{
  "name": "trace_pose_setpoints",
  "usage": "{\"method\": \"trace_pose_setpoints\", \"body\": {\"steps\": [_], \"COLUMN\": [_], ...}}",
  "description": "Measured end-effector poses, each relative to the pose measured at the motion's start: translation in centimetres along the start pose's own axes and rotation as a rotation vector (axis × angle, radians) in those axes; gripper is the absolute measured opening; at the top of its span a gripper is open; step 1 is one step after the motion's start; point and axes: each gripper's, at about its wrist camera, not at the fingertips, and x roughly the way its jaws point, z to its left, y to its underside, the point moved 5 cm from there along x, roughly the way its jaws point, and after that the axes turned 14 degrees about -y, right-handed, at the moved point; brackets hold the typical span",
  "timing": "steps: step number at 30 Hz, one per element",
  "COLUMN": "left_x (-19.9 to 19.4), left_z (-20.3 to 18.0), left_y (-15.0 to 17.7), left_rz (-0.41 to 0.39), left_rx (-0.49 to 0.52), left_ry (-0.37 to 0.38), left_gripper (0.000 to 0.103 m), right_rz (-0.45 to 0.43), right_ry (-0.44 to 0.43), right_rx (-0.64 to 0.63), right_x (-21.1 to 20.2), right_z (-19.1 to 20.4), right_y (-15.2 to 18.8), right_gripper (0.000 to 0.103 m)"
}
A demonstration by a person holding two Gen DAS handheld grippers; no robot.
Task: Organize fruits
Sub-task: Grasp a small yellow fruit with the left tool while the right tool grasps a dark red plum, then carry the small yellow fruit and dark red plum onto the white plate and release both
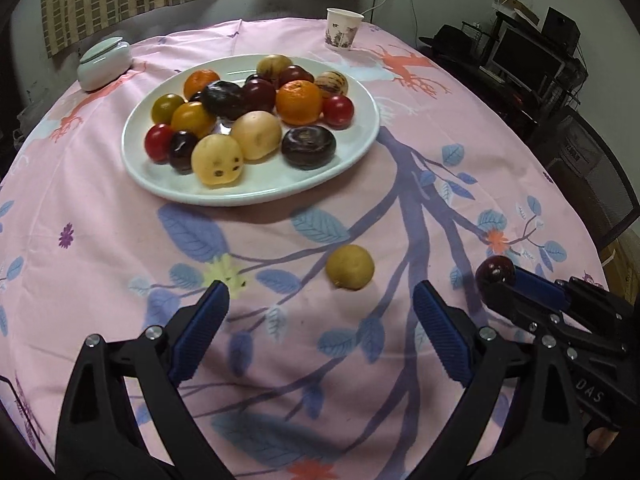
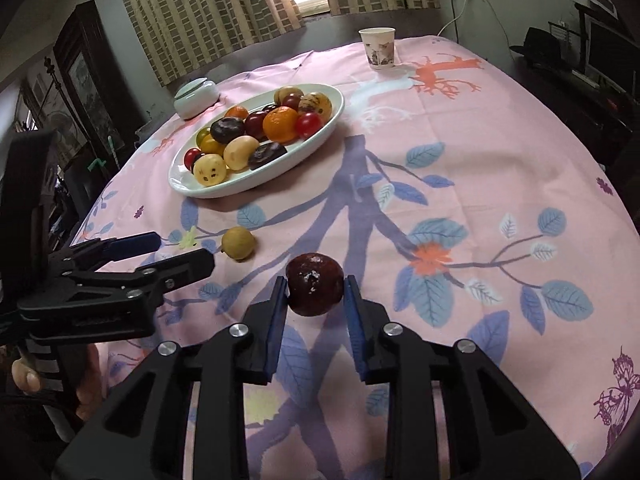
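Note:
A white plate [image 1: 352,148] [image 2: 320,136] holds several fruits: oranges, tomatoes, dark plums, yellow fruits. A small yellow-brown fruit [image 1: 349,267] [image 2: 238,243] lies on the pink cloth in front of the plate. My left gripper [image 1: 320,312] [image 2: 180,250] is open and empty, just short of that fruit. My right gripper [image 2: 315,294] [image 1: 496,280] is shut on a dark red plum [image 2: 315,289] [image 1: 495,272], held low over the cloth to the right of the yellow-brown fruit.
A paper cup [image 1: 342,29] [image 2: 379,48] stands at the table's far edge. A pale lidded jar [image 1: 105,63] [image 2: 196,96] sits left of the plate. A chair [image 1: 592,176] and a desk with monitors stand to the right. Curtains hang behind.

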Motion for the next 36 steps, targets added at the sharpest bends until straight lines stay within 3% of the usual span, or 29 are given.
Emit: {"method": "trace_pose_setpoints", "body": {"steps": [3,6,9,11,12,26,36], "left_x": [1.0,2.4,2.6,2.5,2.5,0.0,-2.2], "left_z": [-0.9,-1.6,-2.1,-2.0,-1.9,1.0,6.3], "left_y": [-0.5,-0.2,-0.2,-0.3,-0.4,1.1,1.2], "left_rz": [0.010,0.064,0.030,0.010,0.017,0.001,-0.048], "left_rx": [0.014,0.034,0.063,0.064,0.056,0.000,-0.074], "left_ry": [-0.014,-0.007,-0.050,-0.053,-0.035,0.036,0.011], "left_gripper": [0.089,0.056,0.054,0.033,0.029,0.029,0.029], "right_rz": [-0.010,-0.009,-0.002,0.005,0.006,0.038,0.074], "right_ry": [-0.013,-0.029,-0.048,-0.057,-0.059,-0.041,-0.065], "right_rx": [0.012,0.016,0.016,0.016,0.016,-0.017,-0.073], "right_x": [-0.5,-0.4,-0.1,0.1,0.1,1.4,3.2], "right_z": [-0.6,-0.8,-0.8,-0.7,-0.5,1.9,5.3], "right_y": [0.0,0.0,0.0,0.0,0.0,-0.3,-1.1], "right_gripper": [0.029,0.029,0.029,0.029,0.029,0.029,0.029]}}
